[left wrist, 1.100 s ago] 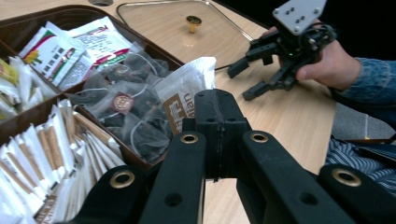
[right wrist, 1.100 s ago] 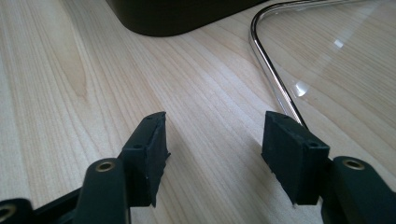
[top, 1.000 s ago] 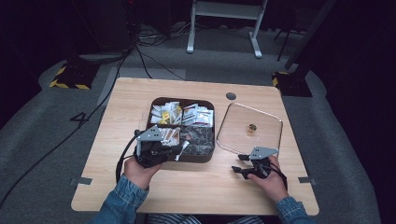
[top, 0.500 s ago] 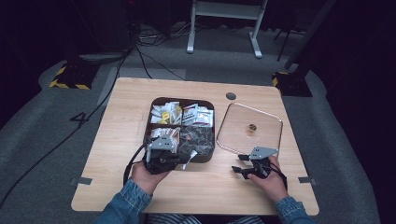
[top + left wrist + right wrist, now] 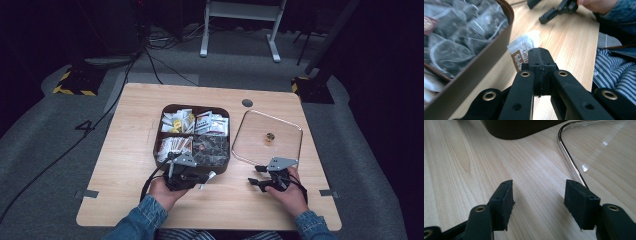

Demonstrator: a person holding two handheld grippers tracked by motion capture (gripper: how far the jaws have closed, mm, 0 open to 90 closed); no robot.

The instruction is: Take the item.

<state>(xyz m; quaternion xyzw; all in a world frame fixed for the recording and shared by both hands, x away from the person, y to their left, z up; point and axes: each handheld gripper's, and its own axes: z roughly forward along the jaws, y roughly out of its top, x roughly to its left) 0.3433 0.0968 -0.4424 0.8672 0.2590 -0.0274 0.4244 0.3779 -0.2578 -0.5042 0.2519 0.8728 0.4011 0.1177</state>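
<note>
Jaws of the left gripper (image 5: 539,53) pinch what looks like a tea packet (image 5: 522,51) beside the box (image 5: 159,135); the right gripper (image 5: 537,201) gapes wide.

Wooden table (image 5: 135,150), light grain, rounded corners, standing on grey carpet. One dark round grommet (image 5: 247,103) set in the top near the far edge. Lying directly on the top: a dark brown compartment tray (image 5: 156,145) with four sections of packets, placed about centre; a clear glass lid (image 5: 285,140) with a metal rim and small central knob, flat, just beside the tray on its right. Two grey tape strips (image 5: 88,193) at the near side edges.
</note>
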